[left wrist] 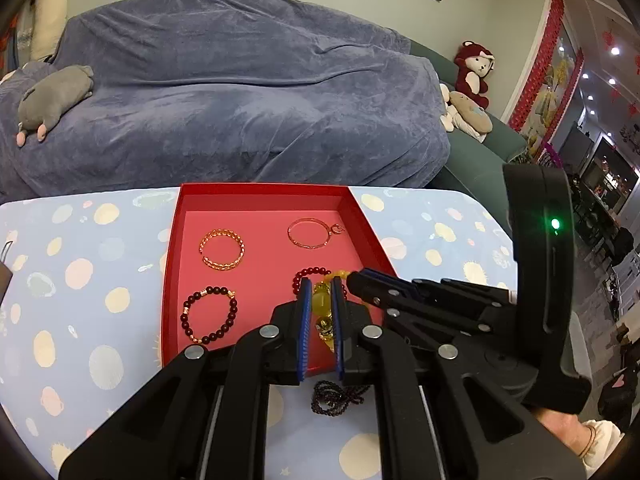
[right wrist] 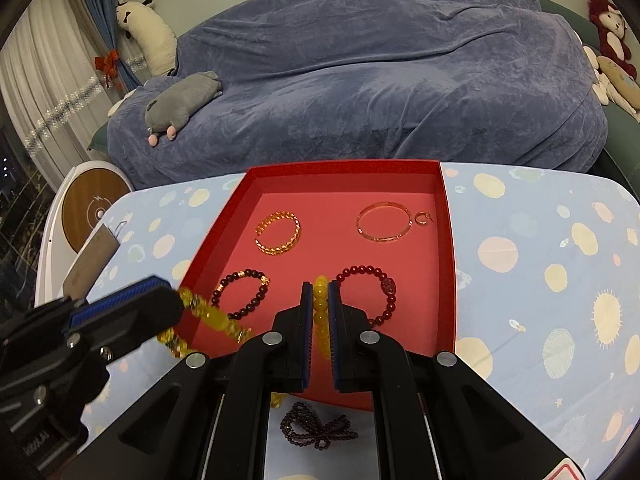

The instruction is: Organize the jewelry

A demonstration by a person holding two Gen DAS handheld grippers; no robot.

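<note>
Yellow beads, glossy and amber-like, run in a strand (right wrist: 320, 312) between both grippers above the near half of a red tray (right wrist: 447, 240). The right gripper (right wrist: 320, 294) has its jaws nearly together, pinching one stretch of the strand between the blue pads. The left gripper (left wrist: 322, 288) is likewise closed down on another stretch of the same strand, its pads pressing the beads from both sides.

Inside the tray lie four other pieces, well apart from each other: a gold twisted bangle (right wrist: 279, 233) at the far left, a thin rose-gold bangle (right wrist: 384, 222) with a small ring (right wrist: 423, 218) touching it at the far right, a dark bead bracelet (right wrist: 242, 294) at the near left, and a red bead bracelet (right wrist: 372, 294) at the near right. The held strand and the gripper fingers cover part of the tray floor between the two bead bracelets.

On the spotted blue tablecloth (right wrist: 540, 280), just outside the tray's near wall, a tangle of tiny dark beads (right wrist: 316, 428) lies under the right gripper's arms. Behind the table a sofa is draped in a blue-grey blanket (right wrist: 360, 60), with a grey plush toy (right wrist: 180, 104) on it.

The strand's lower end drops out of sight behind the gripper bodies, so its full length cannot be made out. A sleeve cuff (left wrist: 596, 436) shows at the edge of the left view.
</note>
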